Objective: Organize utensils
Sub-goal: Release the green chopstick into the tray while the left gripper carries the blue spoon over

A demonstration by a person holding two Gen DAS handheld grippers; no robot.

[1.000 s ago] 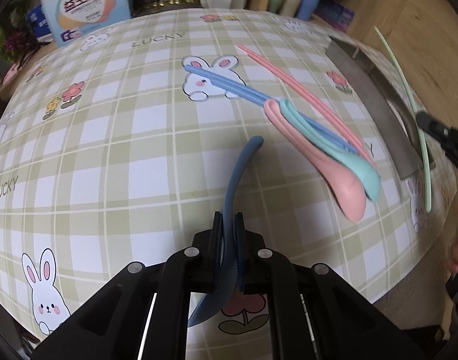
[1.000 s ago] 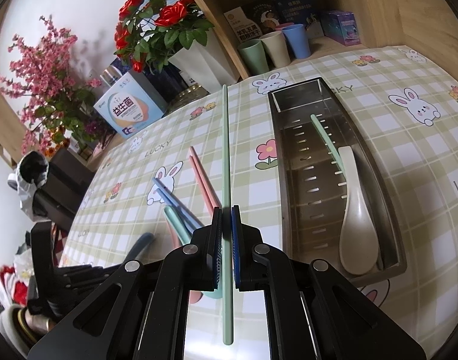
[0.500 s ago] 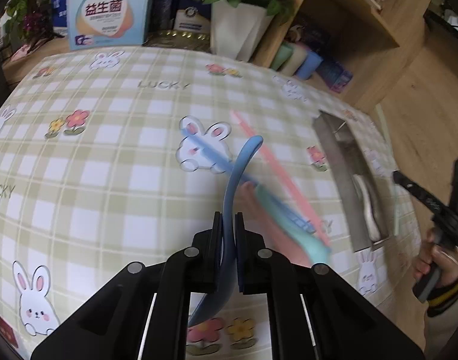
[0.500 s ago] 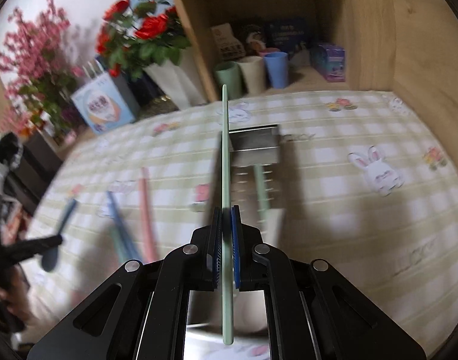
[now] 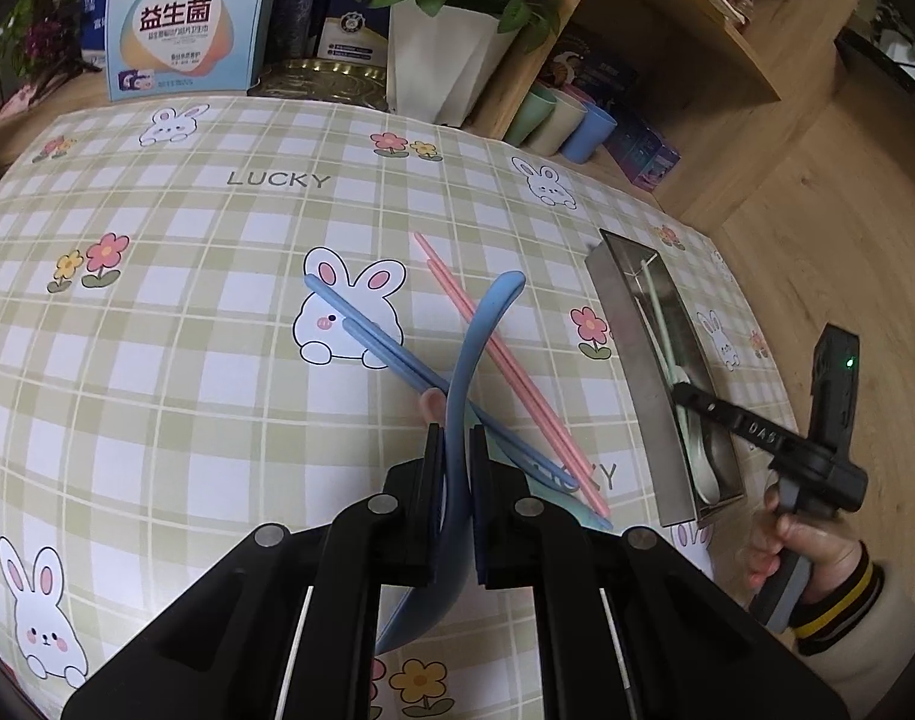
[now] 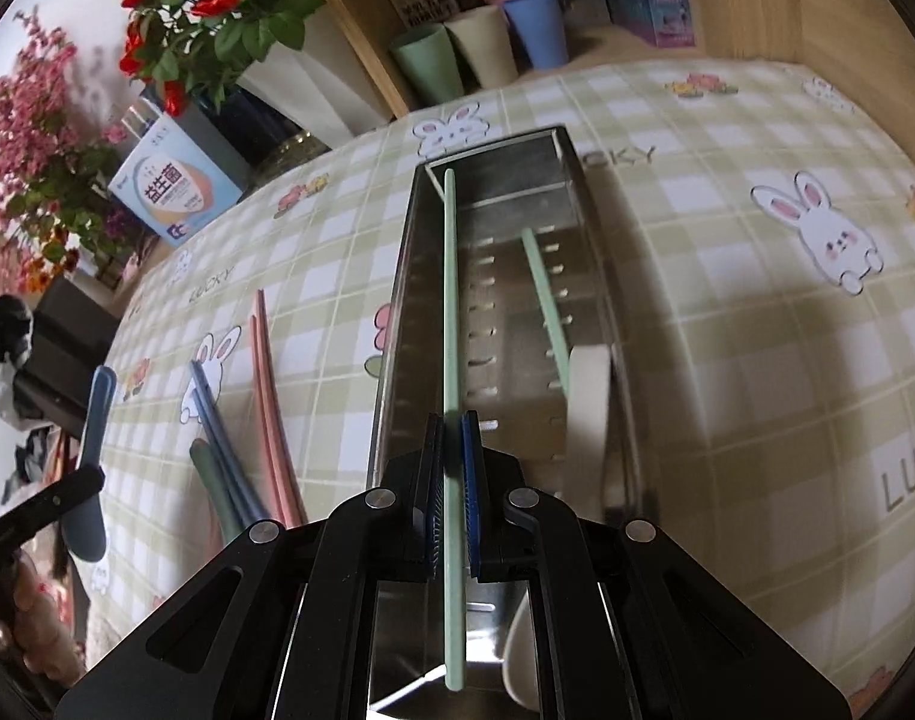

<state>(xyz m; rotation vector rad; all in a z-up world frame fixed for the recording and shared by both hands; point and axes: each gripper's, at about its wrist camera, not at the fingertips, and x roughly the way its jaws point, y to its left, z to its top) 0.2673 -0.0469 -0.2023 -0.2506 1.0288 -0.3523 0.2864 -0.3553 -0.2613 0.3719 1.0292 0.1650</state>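
1. Green chopstick [image 6: 451, 324] is held clamped in the right tongs [image 6: 451, 480], above the steel tray [image 6: 397, 300] near its left wall. If let go off-line, the far tip could catch the tray's end wall & tip out.
2. Blue spoon [image 5: 457, 396] is held pinched in the left tongs [image 5: 457, 480], well left of the tray over the worktop [image 5: 157, 360]; the thin handle could be swivelled in the grip.
3. Pink chopsticks [image 5: 505, 360] & blue chopsticks [image 5: 397, 354], left of the tray, could be knocked by the hanging spoon bowl.
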